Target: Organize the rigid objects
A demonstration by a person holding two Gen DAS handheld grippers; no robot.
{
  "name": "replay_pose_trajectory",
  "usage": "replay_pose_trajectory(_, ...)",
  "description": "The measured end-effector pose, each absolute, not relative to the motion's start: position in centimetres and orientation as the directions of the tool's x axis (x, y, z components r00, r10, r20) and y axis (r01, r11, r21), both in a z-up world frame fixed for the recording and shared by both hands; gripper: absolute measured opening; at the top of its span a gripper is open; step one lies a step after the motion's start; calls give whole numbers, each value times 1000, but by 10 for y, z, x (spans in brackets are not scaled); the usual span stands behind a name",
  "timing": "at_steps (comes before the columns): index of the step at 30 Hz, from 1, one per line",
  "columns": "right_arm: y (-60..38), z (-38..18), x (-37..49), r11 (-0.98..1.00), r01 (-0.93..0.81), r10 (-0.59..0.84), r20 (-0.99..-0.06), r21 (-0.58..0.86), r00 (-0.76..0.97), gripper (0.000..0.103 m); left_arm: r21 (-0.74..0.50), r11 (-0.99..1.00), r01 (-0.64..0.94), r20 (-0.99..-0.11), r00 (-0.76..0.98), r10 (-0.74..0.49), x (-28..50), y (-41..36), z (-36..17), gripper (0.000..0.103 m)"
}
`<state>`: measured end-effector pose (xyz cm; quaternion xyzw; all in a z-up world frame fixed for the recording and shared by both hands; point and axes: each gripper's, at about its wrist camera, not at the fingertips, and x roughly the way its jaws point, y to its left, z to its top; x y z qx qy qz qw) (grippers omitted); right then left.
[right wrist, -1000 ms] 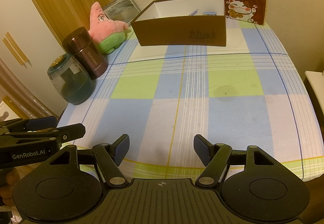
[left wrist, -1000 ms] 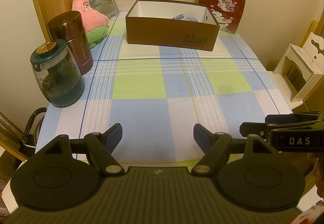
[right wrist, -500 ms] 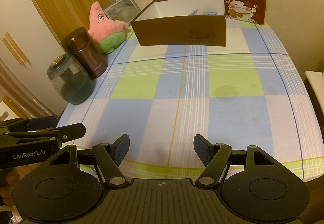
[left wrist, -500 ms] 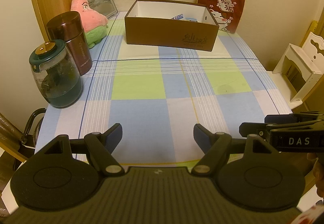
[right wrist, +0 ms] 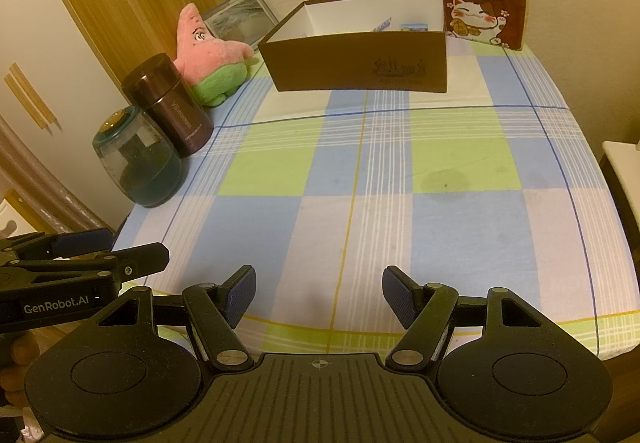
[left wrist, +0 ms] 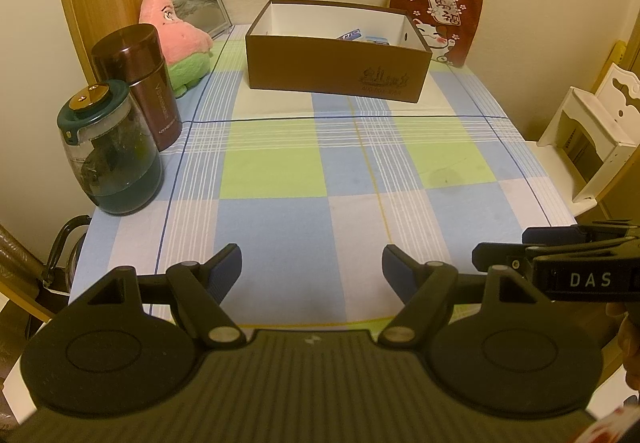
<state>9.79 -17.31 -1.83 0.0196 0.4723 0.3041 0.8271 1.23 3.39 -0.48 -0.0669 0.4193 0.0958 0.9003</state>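
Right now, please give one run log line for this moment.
left gripper: open, empty | right gripper: open, empty | brown box: holds small items | checked tablecloth: bare near grippers

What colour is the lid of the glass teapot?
Dark green, with a gold knob on top; the left wrist view shows it best.

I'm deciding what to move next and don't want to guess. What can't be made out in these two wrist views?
- Brown box contents: in both views its front wall hides all but two blue-printed tops, too small to identify.
- Picture frame: the pink star plush covers part of it in both.
- Black handle at the table's left edge, left wrist view: the thing it belongs to is hidden below the edge.
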Motion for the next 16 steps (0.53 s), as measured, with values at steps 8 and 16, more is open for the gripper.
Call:
replay_pose_trajectory(8,-173,-18,98,814,-485,522,-770,320,368,70,-42,973,-228,-768,630,114,13,34,-5,76)
replay_pose_trajectory(16,-175,-19,99,814,-485,522,-770,320,367,70,-44,974,-222,-769,630,109,14,35,-6,76)
